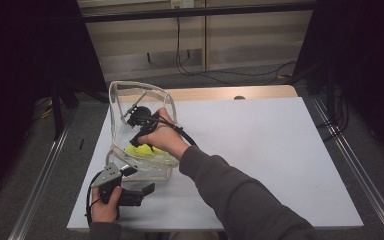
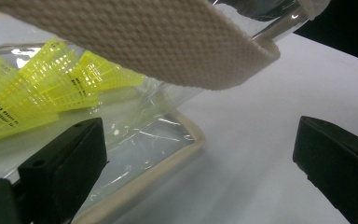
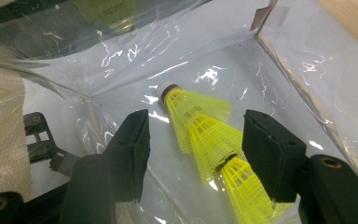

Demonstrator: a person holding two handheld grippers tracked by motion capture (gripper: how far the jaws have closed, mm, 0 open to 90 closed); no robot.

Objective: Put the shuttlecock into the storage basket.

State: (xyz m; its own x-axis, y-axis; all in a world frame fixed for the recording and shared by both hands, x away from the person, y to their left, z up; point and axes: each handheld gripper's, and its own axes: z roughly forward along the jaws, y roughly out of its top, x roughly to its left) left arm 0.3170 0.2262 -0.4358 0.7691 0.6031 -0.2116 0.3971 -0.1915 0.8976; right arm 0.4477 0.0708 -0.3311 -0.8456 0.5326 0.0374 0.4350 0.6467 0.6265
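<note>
One clear plastic bag (image 1: pixel 130 100) with cream cloth edging is lying on its side at the left of one white table (image 1: pixel 260 150), its mouth facing the person. Inside it, yellow shuttlecocks (image 3: pixel 205 130) are lying nested in a row on the bag's lower wall; at least three skirts are showing, and the exact count cannot be told. One right gripper (image 3: pixel 193 140) is reaching into the bag, its jaws standing apart on either side of the shuttlecocks, gripping nothing. One left gripper (image 1: pixel 130 192) is resting low on the table just beside the bag's near corner, jaws spread wide, one cloth strap (image 2: pixel 168 42) hanging above them.
</note>
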